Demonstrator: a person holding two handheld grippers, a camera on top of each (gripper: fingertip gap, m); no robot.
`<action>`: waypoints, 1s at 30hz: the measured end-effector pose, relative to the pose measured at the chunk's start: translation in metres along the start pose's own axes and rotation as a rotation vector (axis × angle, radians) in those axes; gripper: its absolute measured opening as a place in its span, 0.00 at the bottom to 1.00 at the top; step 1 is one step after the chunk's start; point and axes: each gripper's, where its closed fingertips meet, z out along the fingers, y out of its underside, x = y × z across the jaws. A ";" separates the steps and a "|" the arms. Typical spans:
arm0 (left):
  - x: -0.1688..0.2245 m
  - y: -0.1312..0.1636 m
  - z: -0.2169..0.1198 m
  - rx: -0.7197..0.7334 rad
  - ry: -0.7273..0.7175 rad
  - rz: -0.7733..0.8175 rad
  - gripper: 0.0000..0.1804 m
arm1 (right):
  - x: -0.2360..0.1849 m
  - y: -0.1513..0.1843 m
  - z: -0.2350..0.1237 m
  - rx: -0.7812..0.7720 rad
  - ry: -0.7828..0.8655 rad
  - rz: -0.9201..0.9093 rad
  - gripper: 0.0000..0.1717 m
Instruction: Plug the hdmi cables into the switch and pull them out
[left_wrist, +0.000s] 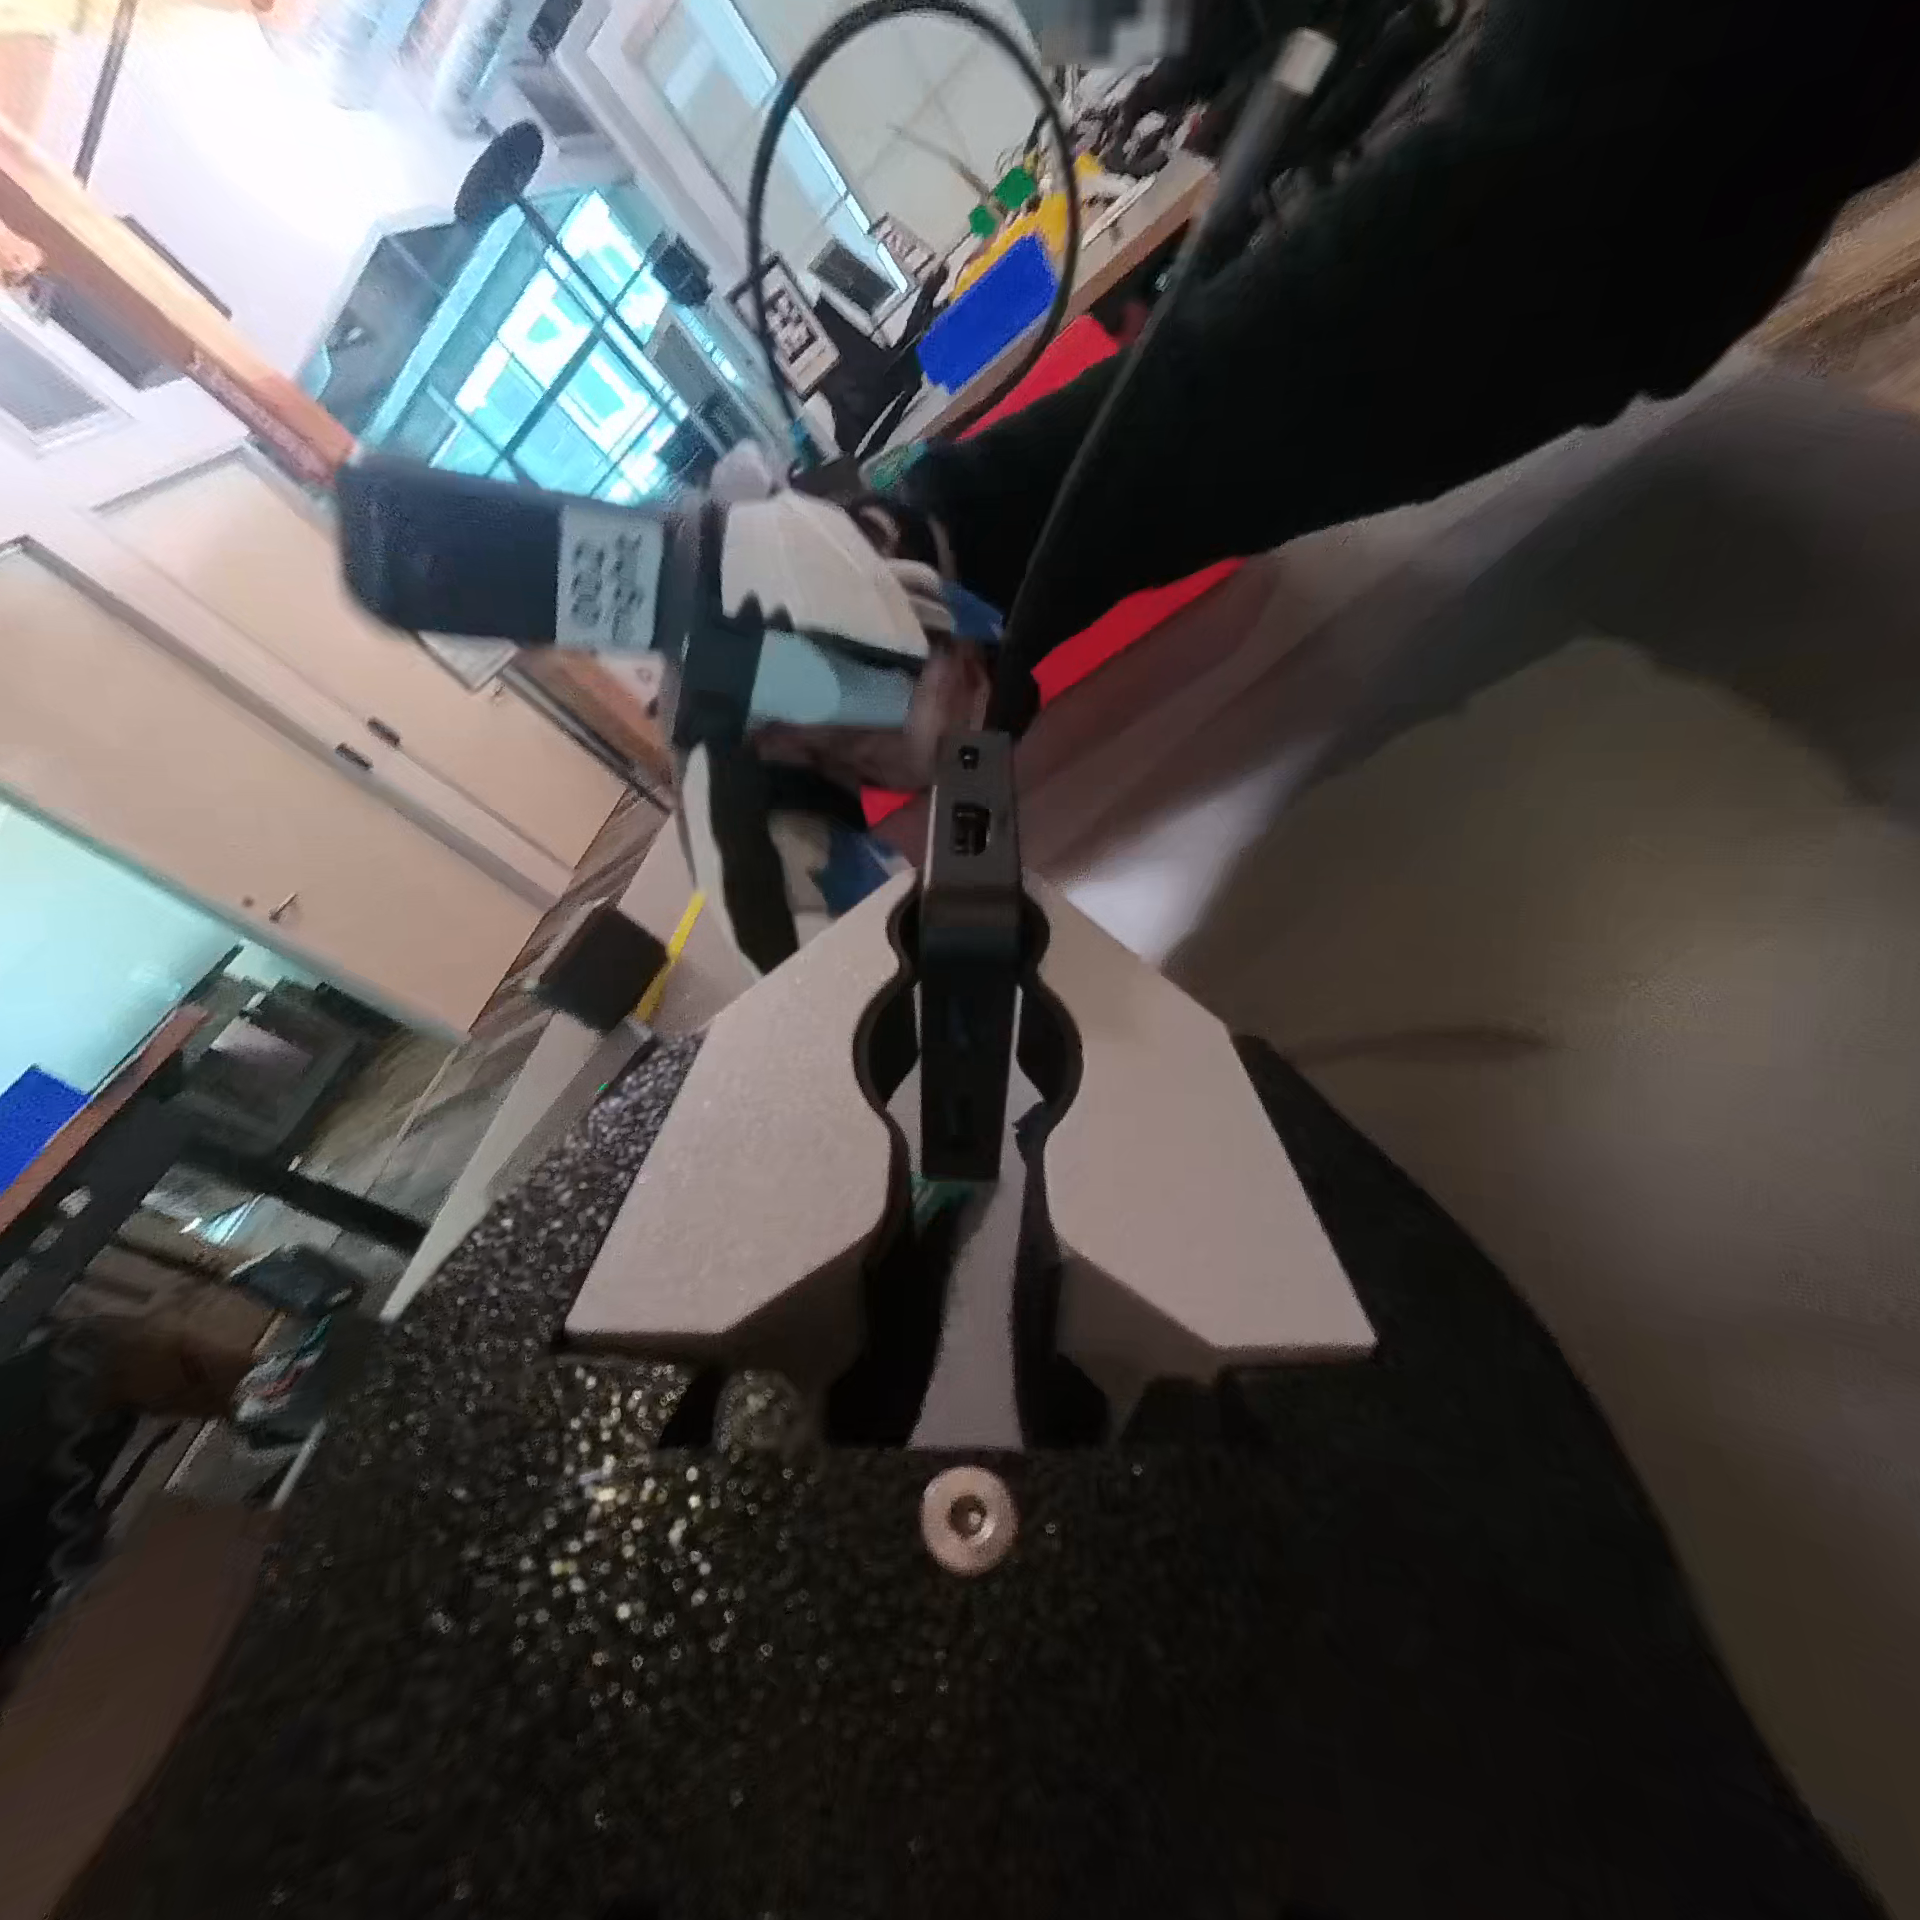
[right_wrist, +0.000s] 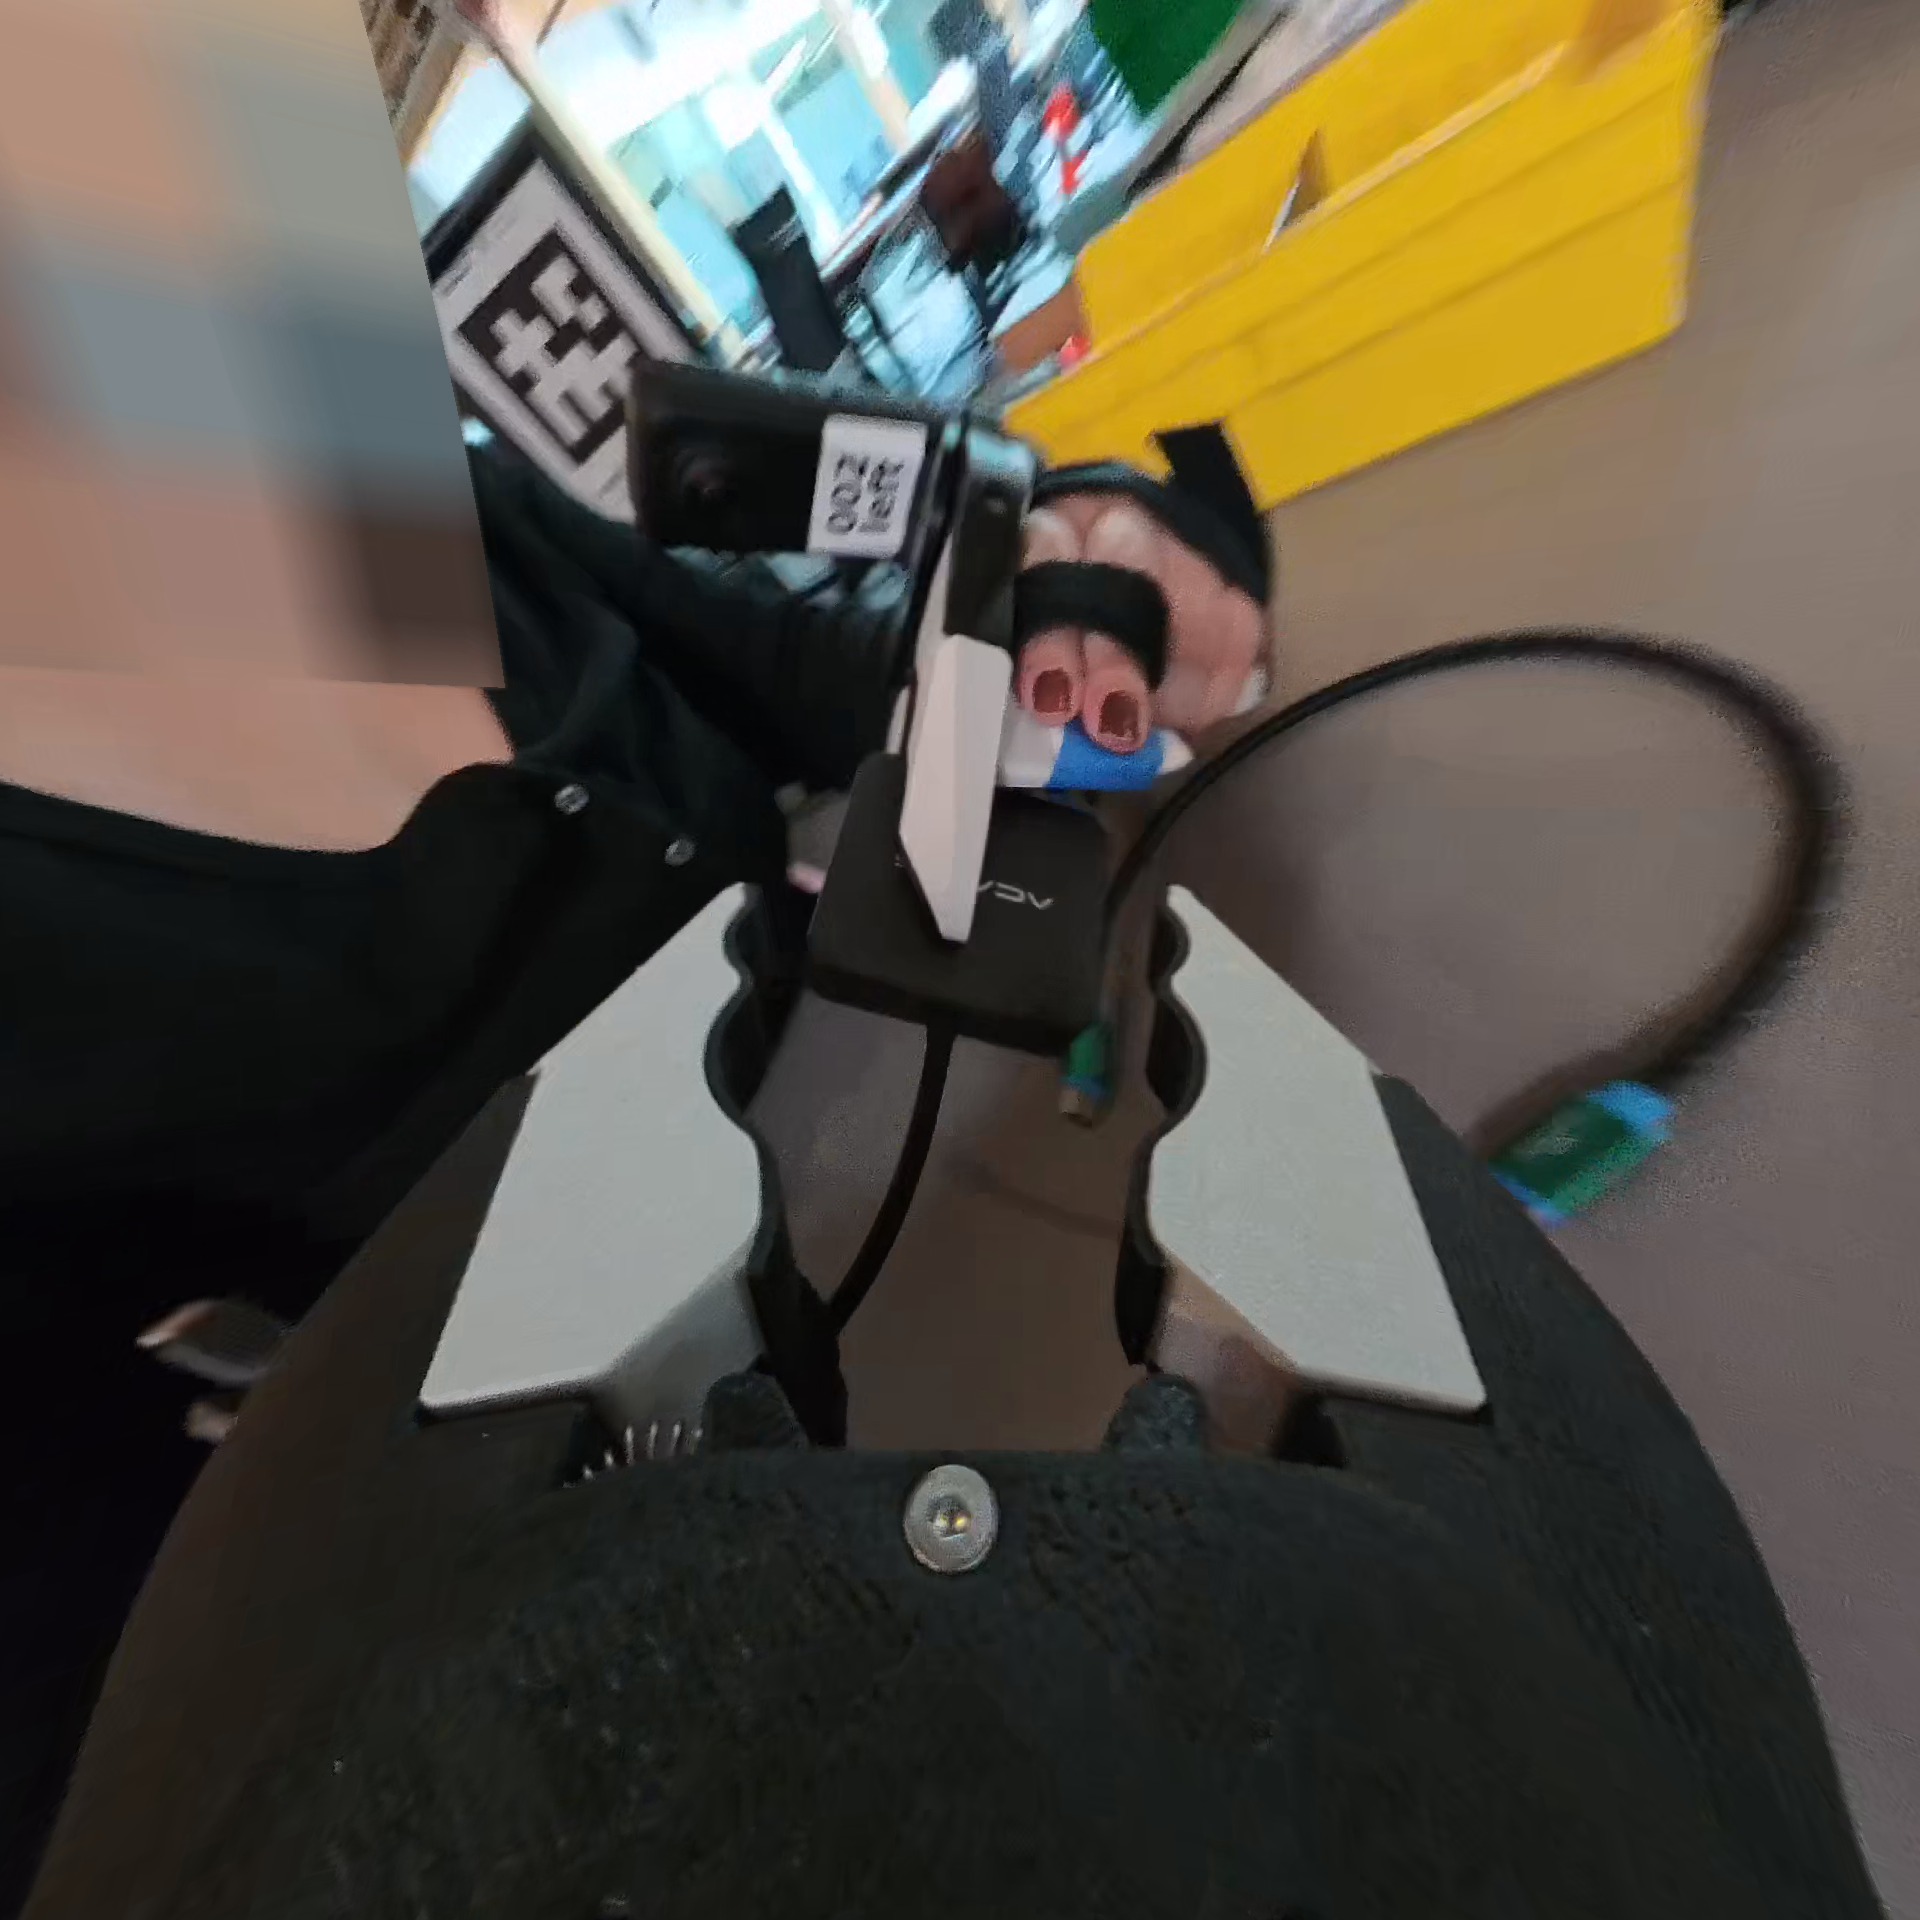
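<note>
A: Where is the flat black plastic switch box (left_wrist: 968, 935)?
B: Edge-on between the pale fingers (left_wrist: 790, 1101) of the left tool (left_wrist: 968, 914), which clamp its two broad faces. From the right wrist view the same box (right_wrist: 997, 935) hangs above the tabletop, one white finger (right_wrist: 951, 790) lying across its top face.

A: And the right tool (right_wrist: 956, 997)?
B: Its jaws stand wide with nothing gripped; the box sits ahead between the tips, apart from both.

A: What is hard to read?
B: Both views are smeared. A thin black cable (right_wrist: 894, 1174) drops from the box's near edge. A green-tipped plug (right_wrist: 1086, 1070) sits by the box's corner; I cannot tell whether it is seated. A second black cable (right_wrist: 1558, 665) loops over the tabletop to a blurred green-and-blue connector (right_wrist: 1579, 1143). The person's hand (right_wrist: 1101, 665) is half hidden behind the left tool.

A: The surface and room?
B: A plain grey-brown tabletop (right_wrist: 1455, 831); behind it glazed partitions (left_wrist: 540, 343) and beige cabinets (left_wrist: 260, 707).

A: Containers?
B: Open yellow plastic bins (right_wrist: 1434, 260) stand at the far side; their contents cannot be made out.
</note>
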 end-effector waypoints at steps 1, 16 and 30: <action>-0.007 0.004 -0.007 -0.017 -0.022 -0.004 0.06 | 0.011 -0.009 -0.012 0.045 0.097 -0.044 0.45; -0.133 0.108 -0.125 -0.332 -0.797 -0.216 0.06 | 0.129 0.039 -0.029 -0.423 0.882 -0.045 0.16; -0.133 0.126 -0.130 -0.377 -0.794 -0.219 0.06 | 0.042 0.066 0.053 -0.690 0.357 -0.206 0.21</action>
